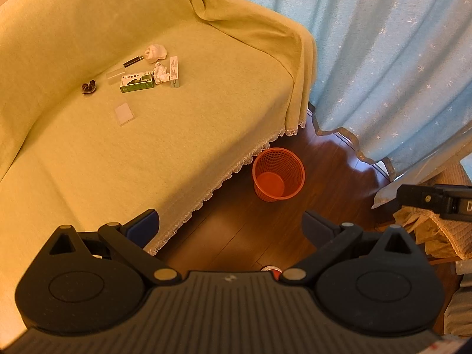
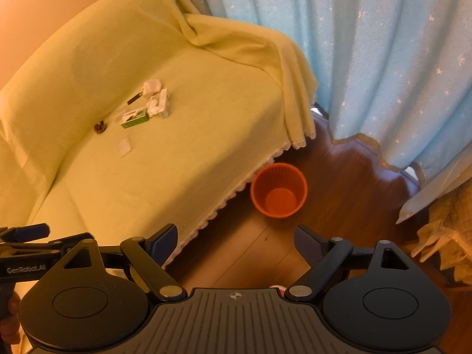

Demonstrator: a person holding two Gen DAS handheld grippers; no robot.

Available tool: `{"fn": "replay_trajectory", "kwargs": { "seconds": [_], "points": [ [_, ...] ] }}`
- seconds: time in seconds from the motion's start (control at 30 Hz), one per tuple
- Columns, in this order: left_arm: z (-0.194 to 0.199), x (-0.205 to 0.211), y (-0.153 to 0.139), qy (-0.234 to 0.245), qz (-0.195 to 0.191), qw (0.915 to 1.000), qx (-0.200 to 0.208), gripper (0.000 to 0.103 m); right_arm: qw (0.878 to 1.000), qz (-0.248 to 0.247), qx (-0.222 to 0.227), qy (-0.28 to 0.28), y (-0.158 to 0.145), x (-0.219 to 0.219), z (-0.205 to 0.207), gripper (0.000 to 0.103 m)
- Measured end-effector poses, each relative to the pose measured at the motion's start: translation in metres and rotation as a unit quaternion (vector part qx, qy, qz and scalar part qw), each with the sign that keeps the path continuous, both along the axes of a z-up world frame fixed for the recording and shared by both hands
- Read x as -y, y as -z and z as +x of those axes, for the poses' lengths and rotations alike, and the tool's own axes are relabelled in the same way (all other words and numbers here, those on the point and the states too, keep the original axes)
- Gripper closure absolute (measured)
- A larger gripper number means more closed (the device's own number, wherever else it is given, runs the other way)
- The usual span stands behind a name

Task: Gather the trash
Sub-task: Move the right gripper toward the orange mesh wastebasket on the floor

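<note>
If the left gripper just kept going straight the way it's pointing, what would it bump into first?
Probably the wooden floor, just short of the orange mesh bin beside the sofa's lace edge. The left gripper is open and empty; nothing nearer shows between its fingers, though depth is hard to judge.

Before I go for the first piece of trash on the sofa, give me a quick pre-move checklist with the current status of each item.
1. Left gripper jaws open and holding nothing: ok.
2. Right gripper jaws open and holding nothing: ok.
3. Orange bin upright on the floor beside the sofa, nothing visible inside: ok.
4. Trash in view on the seat: crumpled tissue, green box, white box, all bunched close together: ok, but a clean single pick may be tricky.
5. Grippers within reach of the trash: not ok, both sit well back, over the sofa's front edge and the floor.
6. Whether the dark small item is trash: cannot tell.
</note>
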State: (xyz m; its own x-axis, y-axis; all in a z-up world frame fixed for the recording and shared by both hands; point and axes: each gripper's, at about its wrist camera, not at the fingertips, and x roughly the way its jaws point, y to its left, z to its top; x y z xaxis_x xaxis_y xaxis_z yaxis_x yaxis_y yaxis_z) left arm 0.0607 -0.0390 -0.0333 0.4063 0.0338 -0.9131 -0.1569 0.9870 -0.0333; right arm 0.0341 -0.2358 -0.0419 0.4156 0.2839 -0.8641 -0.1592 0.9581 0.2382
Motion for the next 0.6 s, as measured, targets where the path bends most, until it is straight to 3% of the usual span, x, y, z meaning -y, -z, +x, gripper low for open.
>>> {"fn": "replay_trajectory", "kwargs": {
  "seconds": [0.37,0.6],
  "points": [
    [0.022,0.013,0.014,-0.012,-0.001,0.9999,0.002,0.002,1.0,0.005,-0.004,0.009,0.016,0.033,0.026,0.019],
    [0.03,0.008,0.034,-0.038,0.0,0.999,0.022,0.002,0.999,0.022,0.015,0.034,0.042,0.057,0.04,0.019]
  ]
}}
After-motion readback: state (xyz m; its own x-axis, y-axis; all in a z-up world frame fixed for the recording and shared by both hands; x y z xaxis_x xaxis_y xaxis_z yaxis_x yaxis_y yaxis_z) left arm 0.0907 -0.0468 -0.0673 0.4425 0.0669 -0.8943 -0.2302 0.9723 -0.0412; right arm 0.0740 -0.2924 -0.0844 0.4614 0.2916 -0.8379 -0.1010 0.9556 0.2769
